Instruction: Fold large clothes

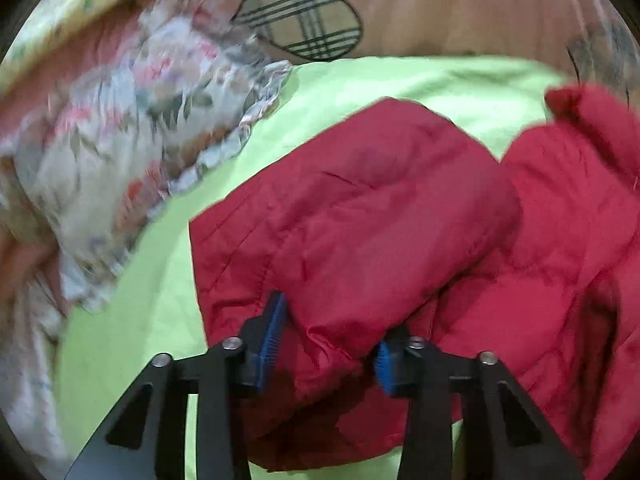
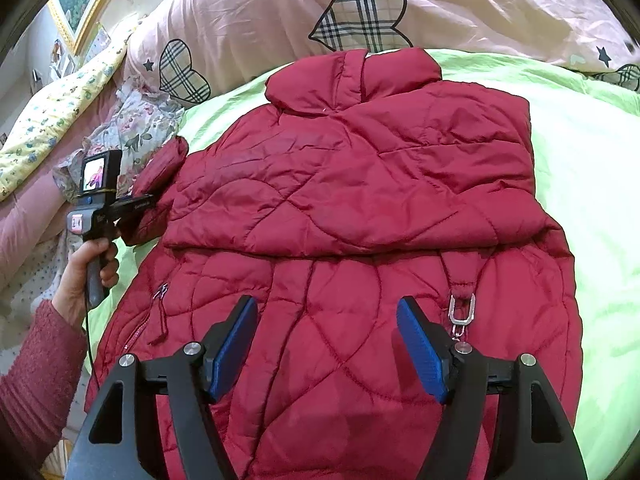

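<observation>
1. Jacket (image 2: 340, 208), red and quilted, lies spread on the green sheet (image 2: 580, 184) of the bed, collar toward the pink heart-print duvet (image 2: 280, 4) and hem toward the right wrist camera.
2. Step in hand, as judged: folding the sleeve (image 1: 352, 216) inward over the jacket body. The sleeve sits at the jacket's left edge, on the side of the floral pillow (image 1: 120, 128).
3. Left claw (image 1: 326, 344): clenched on the sleeve cuff. The blue pads (image 1: 274, 328) press the padded fabric from both sides; the cuff bulges between them.
4. Right claw (image 2: 326, 352): released. Its jaws stand wide apart above the lower jacket body, with nothing between them and no visible contact with the fabric.
5. Next move, as judged: carry the gripped cuff across the jacket body and lay the sleeve flat. The right claw is placed to pin the body near the metal clip (image 2: 462, 314), should the jacket slide on the sheet.
6. Limits of view:
   - The left wrist view is motion-blurred; pillow pattern and jacket seams are indistinct.
   - The opposite sleeve is not visible; whether it is already folded under cannot be determined.
   - The jacket hem is cut off behind the right claw.
   - A hand (image 2: 86, 276) in a red knitted sleeve holds the left claw's handle; the rest of the person is out of frame.
</observation>
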Demonstrator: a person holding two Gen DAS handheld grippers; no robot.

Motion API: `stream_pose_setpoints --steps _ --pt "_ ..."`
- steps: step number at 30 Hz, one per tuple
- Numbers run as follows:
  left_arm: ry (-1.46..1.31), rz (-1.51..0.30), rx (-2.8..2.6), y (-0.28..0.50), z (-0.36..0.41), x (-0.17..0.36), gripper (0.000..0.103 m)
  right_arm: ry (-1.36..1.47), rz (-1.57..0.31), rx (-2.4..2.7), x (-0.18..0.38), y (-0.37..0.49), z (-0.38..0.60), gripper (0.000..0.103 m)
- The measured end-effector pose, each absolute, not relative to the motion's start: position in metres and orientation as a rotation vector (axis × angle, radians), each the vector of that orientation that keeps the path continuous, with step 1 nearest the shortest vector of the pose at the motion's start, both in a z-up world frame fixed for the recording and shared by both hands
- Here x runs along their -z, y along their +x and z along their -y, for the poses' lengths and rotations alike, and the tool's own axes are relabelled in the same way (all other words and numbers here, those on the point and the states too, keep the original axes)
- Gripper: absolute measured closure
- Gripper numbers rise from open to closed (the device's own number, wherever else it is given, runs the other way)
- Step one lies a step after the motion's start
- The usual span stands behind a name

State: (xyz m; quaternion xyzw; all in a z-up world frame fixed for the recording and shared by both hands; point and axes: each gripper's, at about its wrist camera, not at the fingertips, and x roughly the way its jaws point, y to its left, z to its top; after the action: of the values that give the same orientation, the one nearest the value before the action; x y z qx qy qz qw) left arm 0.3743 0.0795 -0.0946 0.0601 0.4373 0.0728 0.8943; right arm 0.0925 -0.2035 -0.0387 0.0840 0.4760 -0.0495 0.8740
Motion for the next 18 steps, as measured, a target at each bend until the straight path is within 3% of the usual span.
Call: stream_pose_setpoints --steps 1,4,18 --pt "0.09 -0.901 -0.14 0.375 -0.084 0.091 0.081 0.178 -0.993 0.103 0.039 0.092 0.203 0.029" --pt "-0.004 -0.885 -0.081 0.371 -0.09 0.08 0.087 0.18 -0.988 0.102 0.039 0.093 0.203 0.029" --pt "-0.238 -0.765 0.273 0.312 -0.065 0.028 0.089 0.253 -0.941 0.099 0.027 0.087 0.21 0.029"
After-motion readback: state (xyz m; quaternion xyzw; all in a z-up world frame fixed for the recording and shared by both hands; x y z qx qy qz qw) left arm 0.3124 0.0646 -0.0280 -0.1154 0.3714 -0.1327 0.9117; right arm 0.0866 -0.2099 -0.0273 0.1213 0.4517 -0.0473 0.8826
